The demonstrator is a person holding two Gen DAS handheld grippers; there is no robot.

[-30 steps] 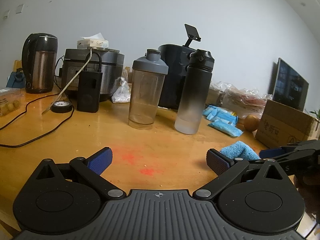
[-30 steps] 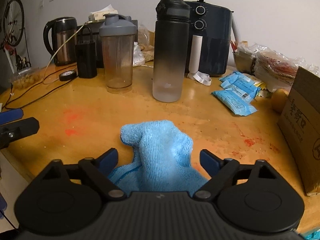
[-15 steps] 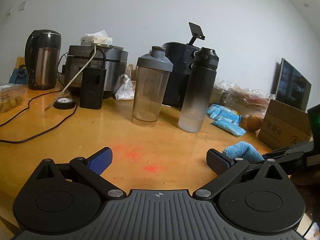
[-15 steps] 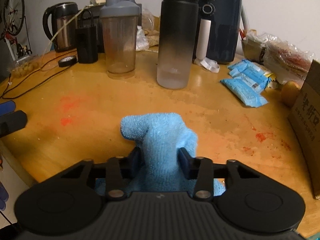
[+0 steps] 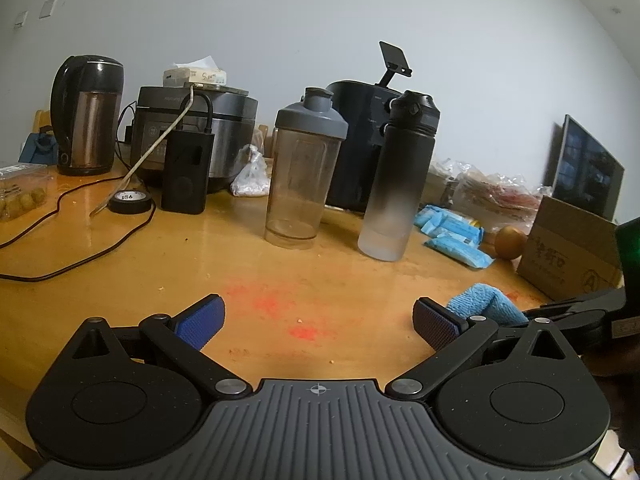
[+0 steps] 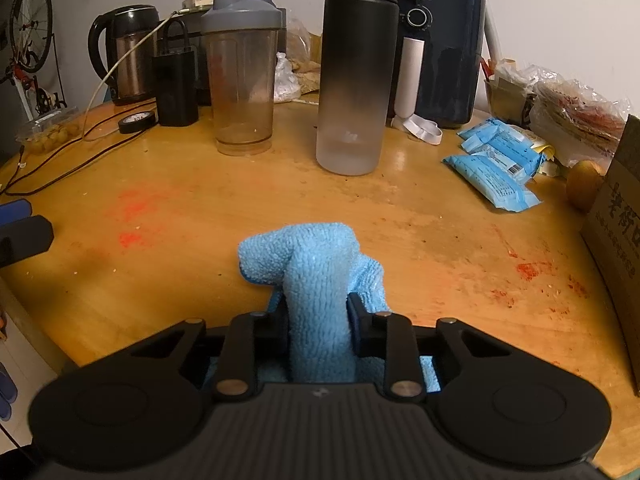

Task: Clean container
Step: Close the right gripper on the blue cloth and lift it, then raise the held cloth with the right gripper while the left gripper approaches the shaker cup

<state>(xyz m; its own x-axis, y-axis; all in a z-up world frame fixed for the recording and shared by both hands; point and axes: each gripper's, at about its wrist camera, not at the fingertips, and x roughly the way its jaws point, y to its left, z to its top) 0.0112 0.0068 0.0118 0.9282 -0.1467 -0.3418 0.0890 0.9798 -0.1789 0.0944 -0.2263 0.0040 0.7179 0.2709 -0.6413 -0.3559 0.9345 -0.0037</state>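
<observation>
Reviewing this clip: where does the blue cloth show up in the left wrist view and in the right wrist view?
Left wrist: the blue cloth is low on the right, just beyond the left gripper, clamped by the right gripper.
Right wrist: the cloth is bottom centre, pinched between the right gripper fingers.
Shared landmark: the black-to-frosted bottle, standing upright on the table.

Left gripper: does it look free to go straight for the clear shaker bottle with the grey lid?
Probably yes. The left gripper is open and empty, and only bare wooden table lies between it and the clear shaker bottle with the grey lid; the black-to-frosted bottle stands apart.
</observation>
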